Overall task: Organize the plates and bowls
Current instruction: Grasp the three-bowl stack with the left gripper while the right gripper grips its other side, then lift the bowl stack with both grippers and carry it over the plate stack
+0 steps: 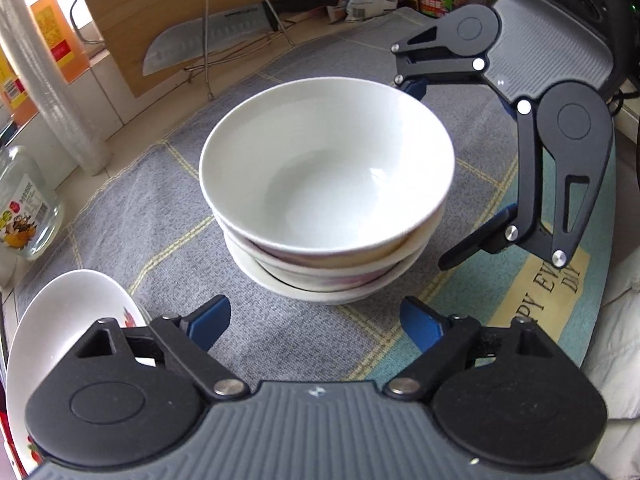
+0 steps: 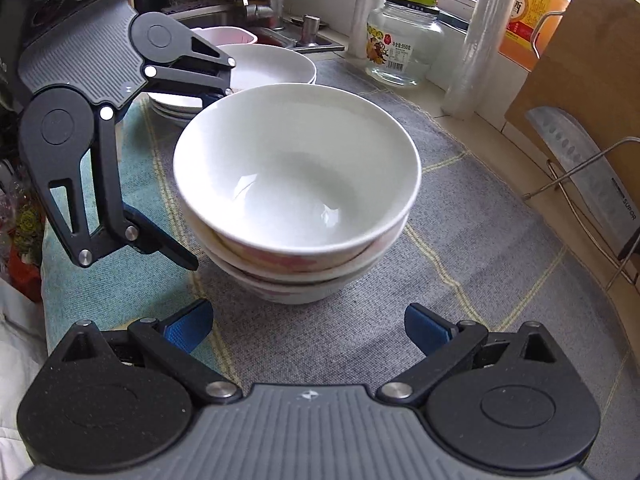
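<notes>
The left gripper stands spread wide with nothing between its blue pads, which hang apart from the bowls on the near side of that stack. The right gripper is likewise released, blue pads wide and empty, just short of the bowls from the opposite side. In the left wrist view, the right gripper sits beside the bowls' right rim, one finger near the far edge and the other lower down by the stack's base; whether that far finger touches the rim I cannot tell, since the rim hides its tip. In the right wrist view, the left gripper frames the bowls' left side in the same way.

The bowls are white, nested three or so high, the lower ones showing a pinkish pattern on their outer walls. They stand upright in the middle of a grey mat with yellow lines and a teal border.

Plates are stacked on the mat beyond the bowls in the right wrist view, behind the left gripper. A glass jar stands off the mat, further from the bowls, near an orange oil bottle. A cutting board leans behind the bowls, with a knife resting against it in a wire rack. A sink lies past the plates.
</notes>
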Available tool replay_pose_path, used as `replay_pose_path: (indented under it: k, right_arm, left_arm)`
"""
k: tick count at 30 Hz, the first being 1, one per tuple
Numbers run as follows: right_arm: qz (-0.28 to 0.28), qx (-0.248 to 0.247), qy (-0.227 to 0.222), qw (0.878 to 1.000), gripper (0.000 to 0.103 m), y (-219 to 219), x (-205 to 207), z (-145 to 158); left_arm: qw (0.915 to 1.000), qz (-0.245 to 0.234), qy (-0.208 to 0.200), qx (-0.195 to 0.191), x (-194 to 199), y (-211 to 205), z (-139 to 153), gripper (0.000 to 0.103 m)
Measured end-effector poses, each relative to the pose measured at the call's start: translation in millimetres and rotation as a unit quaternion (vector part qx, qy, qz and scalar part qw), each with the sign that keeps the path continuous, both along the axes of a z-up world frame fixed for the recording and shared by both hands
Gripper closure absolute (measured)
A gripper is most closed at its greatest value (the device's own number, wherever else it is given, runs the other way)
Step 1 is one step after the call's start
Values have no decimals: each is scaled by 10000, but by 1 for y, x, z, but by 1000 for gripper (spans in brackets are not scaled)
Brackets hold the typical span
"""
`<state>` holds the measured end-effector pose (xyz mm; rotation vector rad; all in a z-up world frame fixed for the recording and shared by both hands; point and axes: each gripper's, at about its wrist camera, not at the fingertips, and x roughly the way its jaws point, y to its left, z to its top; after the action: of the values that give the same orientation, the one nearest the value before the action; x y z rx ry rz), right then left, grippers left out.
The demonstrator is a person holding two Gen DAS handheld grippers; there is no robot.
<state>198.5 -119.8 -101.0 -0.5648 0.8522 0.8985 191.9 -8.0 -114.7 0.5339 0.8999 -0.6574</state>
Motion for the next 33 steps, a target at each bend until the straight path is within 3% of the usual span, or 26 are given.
replay_pose_path:
  k: [9, 16, 26, 33]
  right_arm:
    - [327, -46, 61, 9994, 7, 14, 8, 2]
    - [627, -143, 175, 9978, 15, 20, 16, 5]
    - [551, -16, 444, 9975, 16, 18, 25, 9]
    - [539, -100, 469, 9974, 16, 20, 26, 8]
  left_arm:
    - [9974, -678, 118, 228, 12, -2, -2, 17]
    - [9945, -968, 197, 342, 17, -3, -2, 30]
    - [9910, -1306, 114, 281, 23, -9, 6, 30]
    - [9915, -1278, 136, 214, 24, -8, 7, 30]
